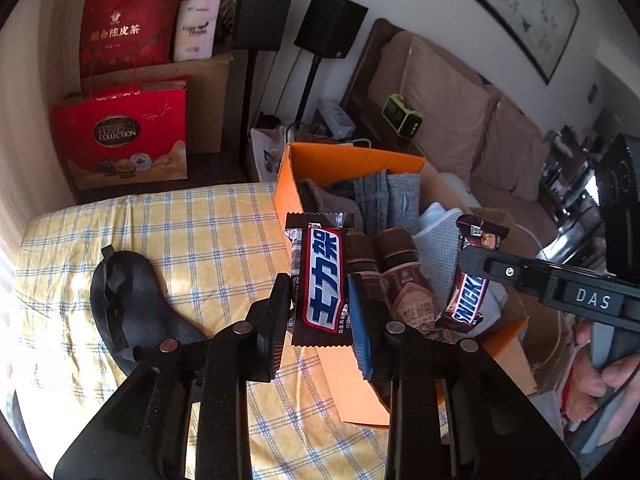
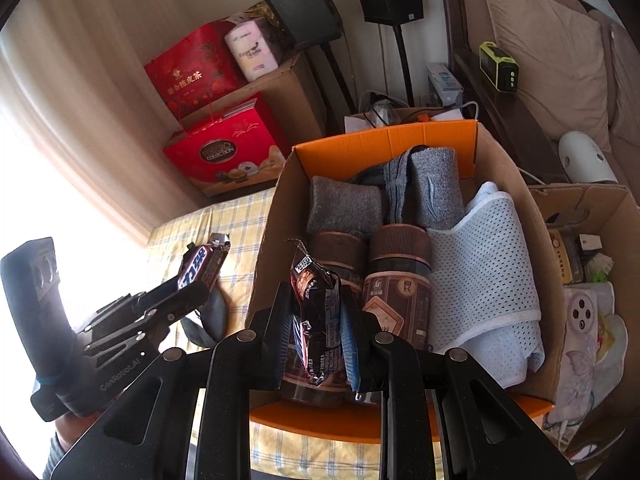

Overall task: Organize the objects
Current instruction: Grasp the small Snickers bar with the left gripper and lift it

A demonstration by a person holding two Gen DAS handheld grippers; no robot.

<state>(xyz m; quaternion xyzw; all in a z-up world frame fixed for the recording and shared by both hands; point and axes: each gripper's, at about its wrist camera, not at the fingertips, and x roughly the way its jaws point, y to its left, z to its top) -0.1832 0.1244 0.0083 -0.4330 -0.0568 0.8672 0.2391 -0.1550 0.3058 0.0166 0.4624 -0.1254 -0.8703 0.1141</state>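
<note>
My left gripper (image 1: 320,300) is shut on a Snickers bar (image 1: 322,276) with Chinese lettering, held upright over the near-left wall of the orange-lined cardboard box (image 1: 348,156). My right gripper (image 2: 316,328) is shut on a second Snickers bar (image 2: 320,320), held over the box (image 2: 384,140) near its front. The right gripper (image 1: 476,258) with its bar (image 1: 468,300) shows at the right of the left wrist view. The left gripper (image 2: 188,288) with its bar (image 2: 200,266) shows at the left of the right wrist view. In the box lie two brown bottles (image 2: 396,280), grey folded cloths (image 2: 344,204) and a white mesh cloth (image 2: 484,264).
A black eye mask (image 1: 128,304) lies on the yellow checked bedsheet (image 1: 180,232) left of the box. A second cardboard box (image 2: 580,216) with odds and ends stands to the right. Red gift bags (image 1: 124,132), speakers on stands (image 1: 260,12) and a sofa (image 1: 460,120) lie beyond.
</note>
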